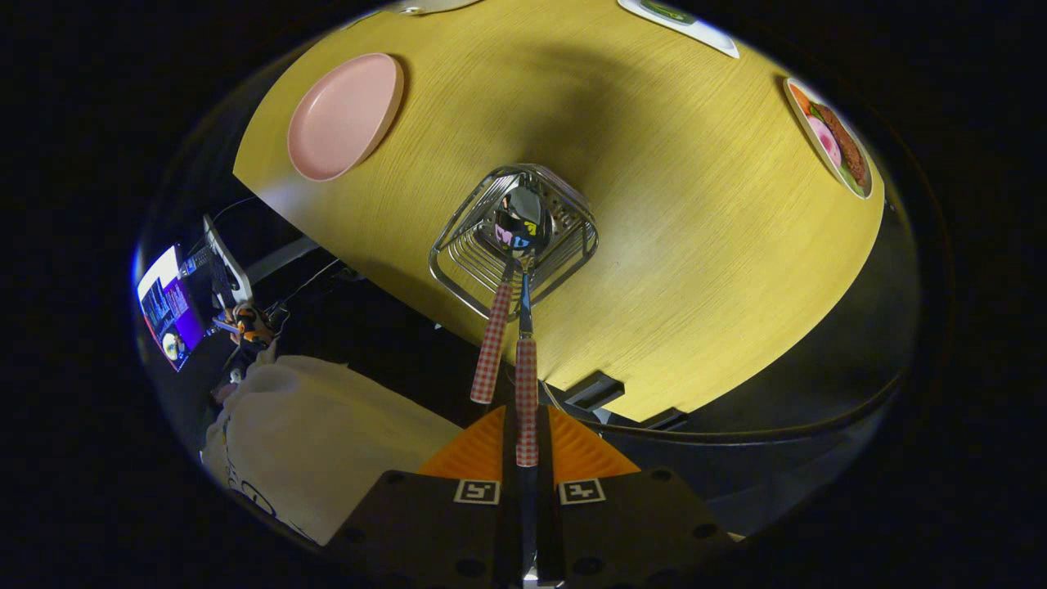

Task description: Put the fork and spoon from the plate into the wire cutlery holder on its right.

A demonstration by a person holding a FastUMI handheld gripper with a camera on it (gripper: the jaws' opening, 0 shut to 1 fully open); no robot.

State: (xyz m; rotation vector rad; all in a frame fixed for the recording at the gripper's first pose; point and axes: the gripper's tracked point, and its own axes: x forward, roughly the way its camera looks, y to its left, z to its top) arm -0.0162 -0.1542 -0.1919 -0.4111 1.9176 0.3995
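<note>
The tongs are squeezing the spoon by its checked handle, its bowl hanging inside the wire holder just ahead.

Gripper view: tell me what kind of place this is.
Likely a staged dining setup in a recording booth: a wooden table with a pink plate, wire cutlery holder, and the gripper clamping a spoon.
</note>
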